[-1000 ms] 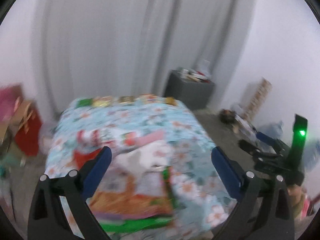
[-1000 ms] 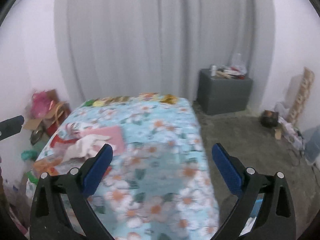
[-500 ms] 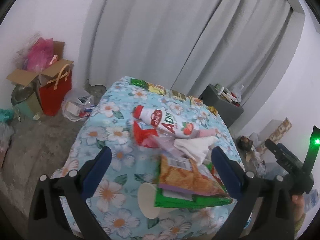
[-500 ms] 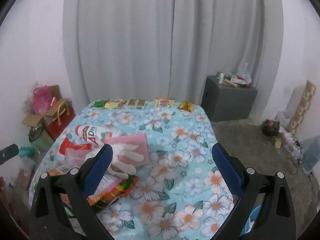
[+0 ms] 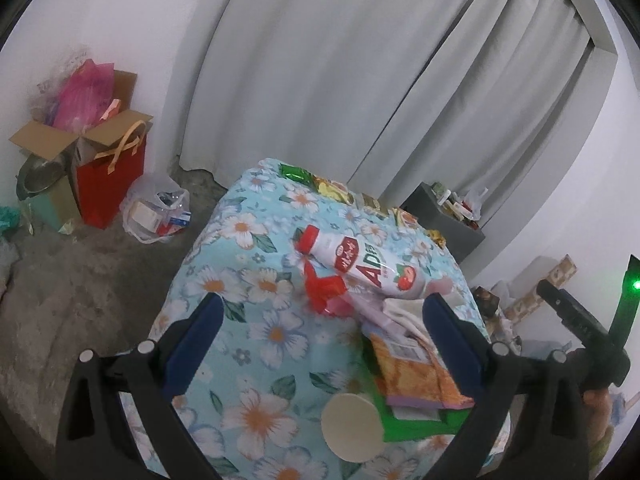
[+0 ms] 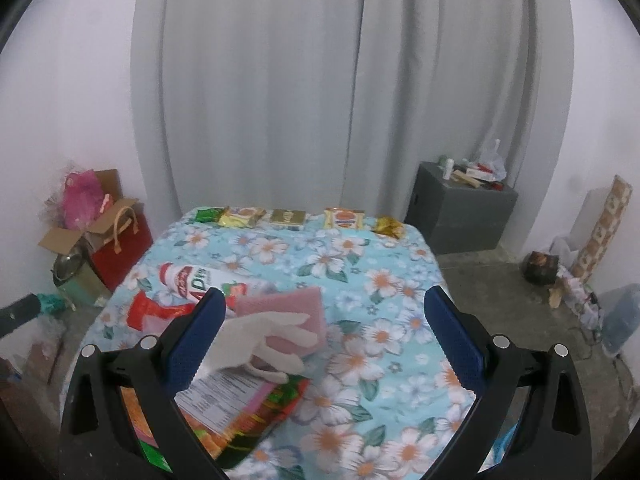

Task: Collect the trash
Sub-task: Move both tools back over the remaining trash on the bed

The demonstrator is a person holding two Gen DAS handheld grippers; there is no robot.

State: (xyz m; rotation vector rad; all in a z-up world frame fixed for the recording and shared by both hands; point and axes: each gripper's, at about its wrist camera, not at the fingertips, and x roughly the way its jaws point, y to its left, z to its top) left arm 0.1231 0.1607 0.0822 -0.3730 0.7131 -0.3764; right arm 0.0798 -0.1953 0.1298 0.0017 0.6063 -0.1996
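Blue rubber pads line both pairs of fingers, and we see each gripper held with its fingers spread wide apart and nothing between them: the left gripper (image 5: 318,336) and the right gripper (image 6: 324,332) both hover above a table draped in a light-blue cloth printed with white flowers (image 6: 384,264). On this cloth the trash lies in a loose heap. In the right wrist view the heap sits at about 9 o'clock from the gripper: a white plastic drink bottle with a red cap and red label (image 6: 200,278) lies on its side, a crumpled red wrapper (image 6: 150,312) just beside it, a flat pink sponge-like pad (image 6: 288,306) touching the bottle's base, and a limp white glove (image 6: 260,344) draped over the pad and over an orange snack bag with a printed white panel (image 6: 224,396). In the left wrist view we find the same bottle (image 5: 360,266) at 12 o'clock, the orange bag (image 5: 416,376) at 3 o'clock resting on a green sheet (image 5: 412,424), and a round cream-coloured paper disc (image 5: 350,426) at 6 o'clock, touching the green sheet. A row of small foil snack packets (image 6: 296,217) lines the far edge of the table. Beyond it hang grey pleated curtains (image 6: 348,92); a dark grey cabinet (image 6: 460,216) stands at 2 o'clock and a red paper bag with tan handles (image 6: 124,244) at 10 o'clock.
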